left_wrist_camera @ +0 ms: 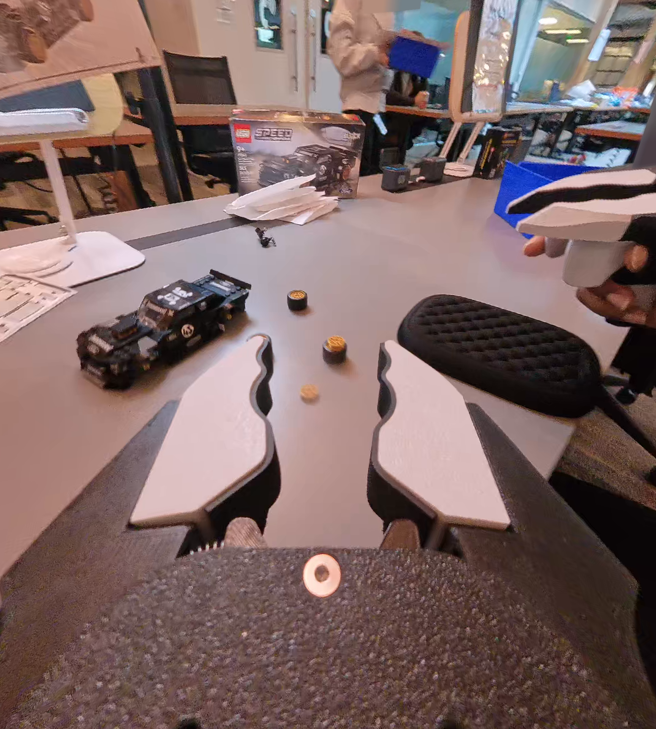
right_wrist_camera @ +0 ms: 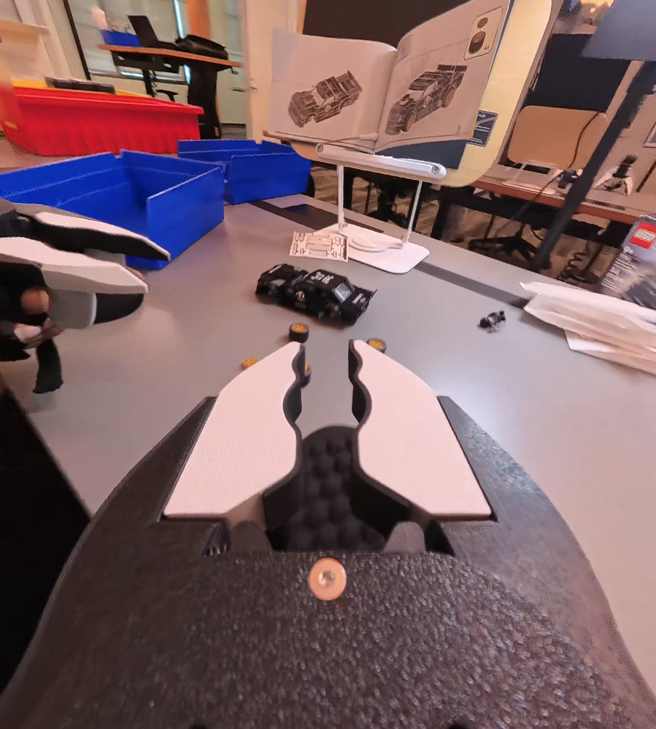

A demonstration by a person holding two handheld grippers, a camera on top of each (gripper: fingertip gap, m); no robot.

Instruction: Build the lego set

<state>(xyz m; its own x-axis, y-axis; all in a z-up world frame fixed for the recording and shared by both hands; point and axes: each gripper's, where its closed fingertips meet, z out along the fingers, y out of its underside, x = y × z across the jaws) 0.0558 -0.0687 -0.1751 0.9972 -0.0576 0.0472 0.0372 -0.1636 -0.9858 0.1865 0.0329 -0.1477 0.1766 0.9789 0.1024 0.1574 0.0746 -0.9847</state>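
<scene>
The left gripper point(left_wrist_camera: 324, 343) is hovering wide open and empty, with 1 wheel point(left_wrist_camera: 334, 349) sitting between its fingertips at 12 o'clock. The black car point(left_wrist_camera: 162, 327) is lying at 10 o'clock, nose toward it. The right gripper point(right_wrist_camera: 325, 347) is half open, empty, farther off.

Car point(left_wrist_camera: 162, 329) on table point(left_wrist_camera: 417, 244); wheels point(left_wrist_camera: 297, 300) right; box point(left_wrist_camera: 296, 152) behind.
</scene>
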